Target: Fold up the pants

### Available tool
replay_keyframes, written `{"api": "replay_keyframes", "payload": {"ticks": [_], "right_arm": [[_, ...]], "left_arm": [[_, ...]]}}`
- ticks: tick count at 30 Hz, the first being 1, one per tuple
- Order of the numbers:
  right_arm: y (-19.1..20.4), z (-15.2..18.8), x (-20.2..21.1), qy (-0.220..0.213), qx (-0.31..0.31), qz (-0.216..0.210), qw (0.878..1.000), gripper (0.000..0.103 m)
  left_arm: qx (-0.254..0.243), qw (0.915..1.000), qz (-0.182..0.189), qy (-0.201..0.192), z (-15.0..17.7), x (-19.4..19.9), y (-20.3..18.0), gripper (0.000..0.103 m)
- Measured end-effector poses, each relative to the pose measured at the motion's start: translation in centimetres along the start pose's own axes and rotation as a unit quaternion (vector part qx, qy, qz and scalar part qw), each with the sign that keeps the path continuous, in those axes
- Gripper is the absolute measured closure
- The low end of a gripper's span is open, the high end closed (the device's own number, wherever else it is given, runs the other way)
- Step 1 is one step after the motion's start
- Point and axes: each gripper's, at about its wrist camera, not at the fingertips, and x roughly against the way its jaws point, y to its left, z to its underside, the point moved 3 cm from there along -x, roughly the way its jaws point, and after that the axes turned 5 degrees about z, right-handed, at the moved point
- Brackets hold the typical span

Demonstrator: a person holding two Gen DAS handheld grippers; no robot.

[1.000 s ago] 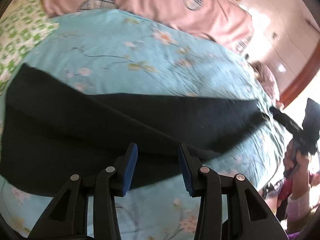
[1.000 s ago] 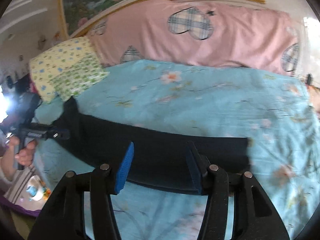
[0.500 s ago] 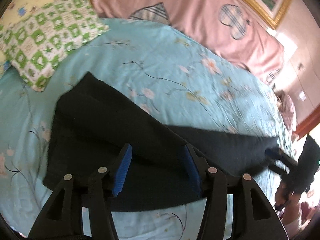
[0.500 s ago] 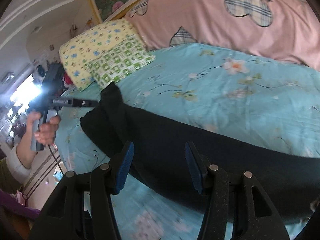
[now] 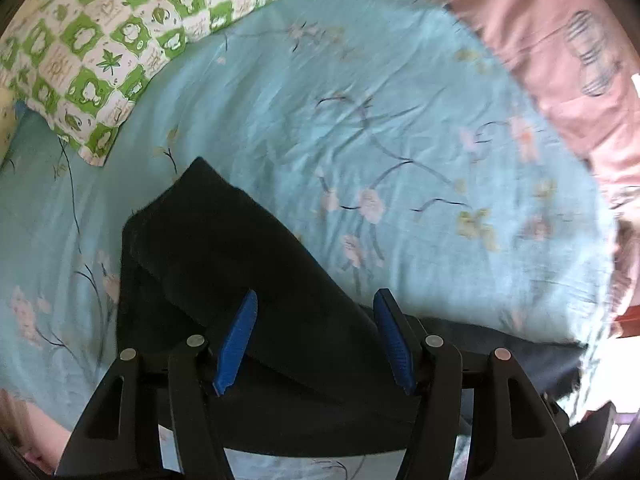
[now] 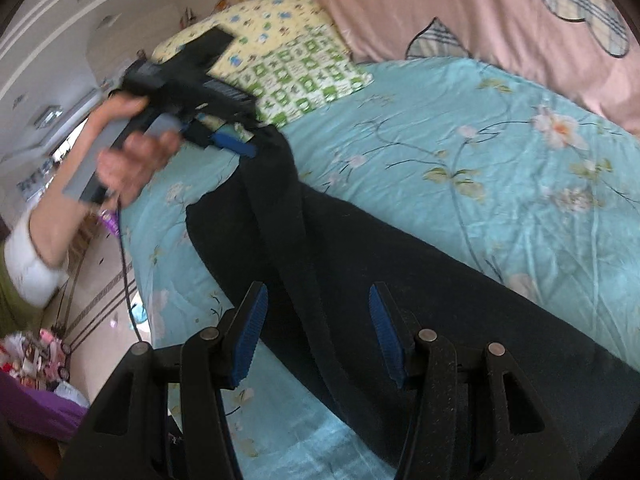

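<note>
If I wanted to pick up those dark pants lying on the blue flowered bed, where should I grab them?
Probably the dark pants are best pinched at the raised end nearest the green checked pillow. That corner's layers stand slightly off the blue flowered sheet, so a finger could slide under. Come from above, from the pillow side.

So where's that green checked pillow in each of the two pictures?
Left wrist view: pillow at the upper left, beyond the dark pants.
Right wrist view: pillow at top centre, behind the left tool.
Shared landmark: the pants' far end, just below the pillow in both.
</note>
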Motion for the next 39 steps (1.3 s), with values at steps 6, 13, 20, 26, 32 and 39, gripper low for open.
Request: {"api": "replay_keyframes", "payload": {"ticks": [6,13,20,26,32,39], "right_arm": [[-0.2,-0.1,-2.2,0.026,0.007,-0.016,1.000,0.049],[0.3,0.0,-3.3,0.038,0.017,-0.042,0.998,0.049],[1.4,0.6,-3.9,0.047,0.046,-0.047,0.997,0.094],[2.6,0.8,-2.3,0.023,0.068,-0.050,0.996,0.096],[3.6,1.2,-1.5,0.018,0.088,-0.047,0.995,0.097],[4.5,1.8,-1.2,0.027,0.108,-0.036,0.993,0.097]], "left_arm": [[-0.010,0.9965,-0.065,0.052,-1.7,-2.8,-0.5,0.042],[-0.040,0.9913,-0.102,0.073,-0.8,-4.5,-0.7,0.080],[-0.037,0.9968,-0.071,-0.006,3.4,-1.4,0.6,0.100],[0.018,0.9950,0.020,-0.096,8.2,3.6,3.3,0.100],[0.095,0.9837,0.080,-0.130,12.4,5.0,6.9,0.100],[0.128,0.9708,0.128,-0.157,15.5,4.3,9.6,0.100]]}}
